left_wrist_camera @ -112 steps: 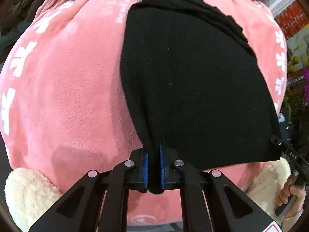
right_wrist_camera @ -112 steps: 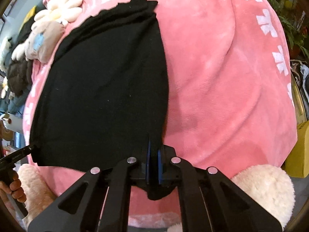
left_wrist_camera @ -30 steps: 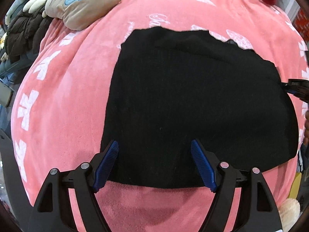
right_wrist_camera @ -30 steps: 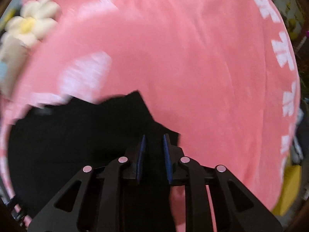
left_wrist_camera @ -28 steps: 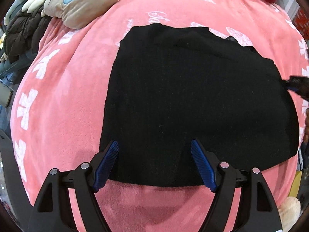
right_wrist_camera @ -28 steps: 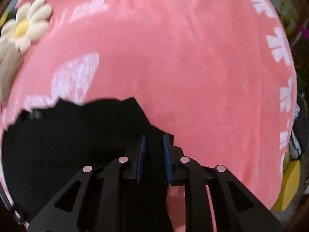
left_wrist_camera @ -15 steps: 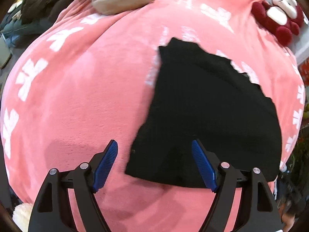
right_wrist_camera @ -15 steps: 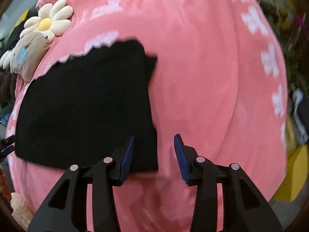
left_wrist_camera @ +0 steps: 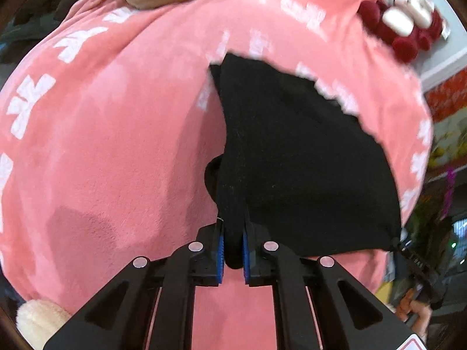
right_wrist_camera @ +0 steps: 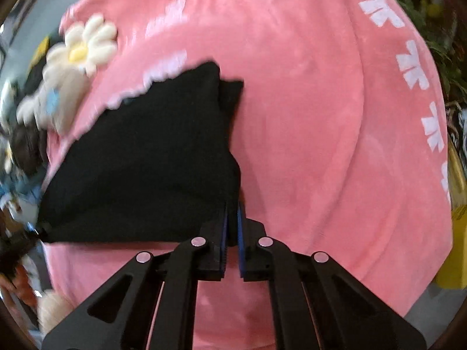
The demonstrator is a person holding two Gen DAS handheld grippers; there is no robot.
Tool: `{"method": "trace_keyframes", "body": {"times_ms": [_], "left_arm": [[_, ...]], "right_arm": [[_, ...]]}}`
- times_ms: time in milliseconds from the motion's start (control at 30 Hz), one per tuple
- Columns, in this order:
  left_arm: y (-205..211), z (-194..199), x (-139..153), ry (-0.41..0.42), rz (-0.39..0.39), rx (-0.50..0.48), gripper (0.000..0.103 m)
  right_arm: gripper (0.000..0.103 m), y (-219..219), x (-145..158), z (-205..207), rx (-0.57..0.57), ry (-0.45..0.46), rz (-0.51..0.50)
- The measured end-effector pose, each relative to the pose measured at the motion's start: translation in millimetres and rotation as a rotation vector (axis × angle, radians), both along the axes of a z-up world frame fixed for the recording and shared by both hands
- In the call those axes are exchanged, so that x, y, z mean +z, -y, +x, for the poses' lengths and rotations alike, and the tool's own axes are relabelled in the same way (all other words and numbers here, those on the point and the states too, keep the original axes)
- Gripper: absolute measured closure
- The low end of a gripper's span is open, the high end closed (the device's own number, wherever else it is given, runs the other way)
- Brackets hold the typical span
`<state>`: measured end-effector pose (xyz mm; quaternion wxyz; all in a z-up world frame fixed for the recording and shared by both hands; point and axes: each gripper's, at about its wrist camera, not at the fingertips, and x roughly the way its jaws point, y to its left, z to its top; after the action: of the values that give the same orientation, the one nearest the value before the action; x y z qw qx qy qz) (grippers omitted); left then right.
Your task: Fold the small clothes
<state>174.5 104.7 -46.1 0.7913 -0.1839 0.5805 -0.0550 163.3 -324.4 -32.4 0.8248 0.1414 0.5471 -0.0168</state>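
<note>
Left gripper (left_wrist_camera: 232, 249) jaws pinching the near corner of the black garment (left_wrist_camera: 297, 157). Right gripper (right_wrist_camera: 232, 243) jaws likewise clamped on its opposite near corner, cloth spread ahead over the pink blanket (right_wrist_camera: 306, 122)

The garment (left_wrist_camera: 292, 160) lies on the blanket (left_wrist_camera: 116, 145), its near corners pinched between the left gripper (left_wrist_camera: 233, 250) and the right gripper (right_wrist_camera: 232, 245). A flower cushion (right_wrist_camera: 81, 46) sits behind it to the left, a plush toy (left_wrist_camera: 408, 29) behind to the right.
</note>
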Motion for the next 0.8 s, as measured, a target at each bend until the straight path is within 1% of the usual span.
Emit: {"method": "trace_keyframes", "body": {"times_ms": [33, 67, 100, 133, 167, 200, 233, 267, 300, 367, 433, 467, 500, 533, 567, 600, 633, 667, 800], "left_arm": [[4.1, 3.0, -9.4, -0.026, 0.038, -0.014, 0.089], [7.1, 3.8, -18.6, -0.059, 0.088, -0.010, 0.085], [6.1, 1.1, -20.5, -0.059, 0.092, 0.001, 0.082], [4.6, -1.4, -20.0, -0.052, 0.090, 0.017, 0.072], [3.0, -4.4, -17.5, -0.038, 0.086, 0.037, 0.052], [1.7, -7.5, -14.4, -0.021, 0.090, 0.057, 0.041], [1.8, -9.8, -12.8, -0.008, 0.099, 0.065, 0.033], [3.1, -11.1, -12.2, 0.003, 0.102, 0.064, 0.033], [4.4, -8.1, -13.9, -0.005, 0.104, 0.054, 0.033], [9.0, -4.5, -20.7, -0.040, 0.112, 0.042, 0.033], [14.0, 2.1, -28.9, -0.066, 0.104, 0.035, 0.033], [15.2, 3.4, -31.2, -0.071, 0.100, 0.034, 0.034], [17.0, 3.9, -32.8, -0.071, 0.111, 0.033, 0.036], [18.9, 4.2, -31.6, -0.062, 0.121, 0.031, 0.045], [21.1, 5.0, -29.9, -0.055, 0.120, 0.018, 0.060], [24.1, 5.6, -27.2, -0.052, 0.113, -0.005, 0.070], [26.6, 5.5, -25.2, -0.057, 0.110, -0.027, 0.088], [28.4, 4.6, -23.1, -0.065, 0.119, -0.043, 0.092], [26.3, -2.1, -14.8, -0.069, 0.141, -0.058, 0.093]], "right_arm": [[0.098, 1.5, -7.6, 0.5, -0.010, -0.028, 0.004], [0.094, 3.9, -8.7, -1.5, -0.034, -0.026, 0.020], [0.091, 5.5, -4.7, -4.1, -0.051, -0.002, 0.040], [0.086, 5.9, -2.2, -6.4, -0.058, 0.014, 0.053], [0.063, 5.8, 0.1, -6.7, -0.065, 0.027, 0.066], [0.044, 4.7, 1.3, -6.7, -0.066, 0.041, 0.076], [0.044, 3.6, 1.5, -5.7, -0.062, 0.050, 0.080], [0.044, -0.6, -1.1, -1.7, -0.045, 0.044, 0.081], [0.044, -4.5, -4.4, 3.8, -0.036, 0.033, 0.074], [0.044, -11.3, -12.3, 13.4, -0.035, 0.015, 0.075], [0.055, -18.9, -20.3, 20.5, -0.043, 0.000, 0.072], [0.062, -20.7, -20.8, 21.1, -0.048, 0.002, 0.061], [0.077, -23.3, -18.8, 21.6, -0.045, 0.013, 0.053], [0.086, -28.0, -15.5, 22.5, -0.031, 0.017, 0.049], [0.090, -31.1, -12.3, 22.1, -0.026, 0.021, 0.029], [0.092, -34.8, -7.2, 20.7, -0.015, 0.029, 0.005], [0.092, -37.0, -3.9, 19.4, -0.006, 0.036, -0.011], [0.092, -38.6, 1.6, 16.2, 0.003, 0.044, -0.025], [0.094, -36.7, 12.9, 7.5, 0.012, 0.046, -0.018]]}}
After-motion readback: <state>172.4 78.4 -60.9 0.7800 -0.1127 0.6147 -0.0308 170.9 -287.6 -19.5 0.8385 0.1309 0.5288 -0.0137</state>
